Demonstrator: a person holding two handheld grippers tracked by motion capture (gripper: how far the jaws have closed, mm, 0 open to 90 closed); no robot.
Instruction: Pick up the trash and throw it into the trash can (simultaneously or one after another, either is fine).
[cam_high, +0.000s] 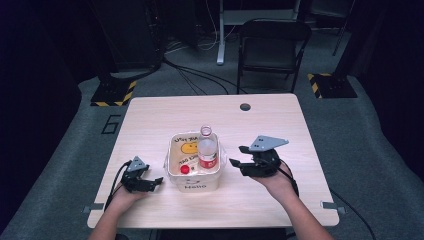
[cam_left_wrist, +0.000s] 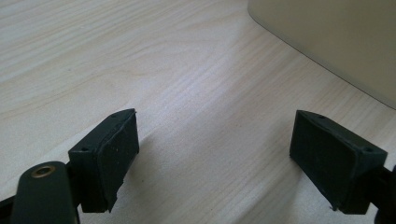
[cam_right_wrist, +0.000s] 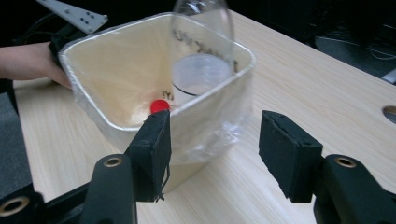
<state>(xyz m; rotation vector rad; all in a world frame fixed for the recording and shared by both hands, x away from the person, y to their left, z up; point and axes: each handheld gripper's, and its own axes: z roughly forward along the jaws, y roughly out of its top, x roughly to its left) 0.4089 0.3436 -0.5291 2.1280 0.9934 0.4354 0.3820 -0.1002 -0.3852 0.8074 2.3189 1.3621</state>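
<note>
On a pale wood desk (cam_high: 280, 200), we see a cream tub (cam_high: 194, 186) holding an upright, uncapped plastic bottle (cam_high: 207, 150), a red cap (cam_high: 185, 169) lying loose beside it. The left gripper (cam_high: 150, 183) rests just left of the tub, jaws spread and empty; the right gripper (cam_high: 237, 162) hovers near the tub's right wall, jaws likewise parted on nothing. We judge the risk plain: a nudge to the light tub, or a grasp high on the clear, slick bottle, could tip it over. Around the desk, we note grey carpet (cam_high: 370, 150), a black folding chair (cam_high: 272, 50), trailing cables (cam_high: 200, 77) and hazard-striped stand bases (cam_high: 112, 93).
</note>
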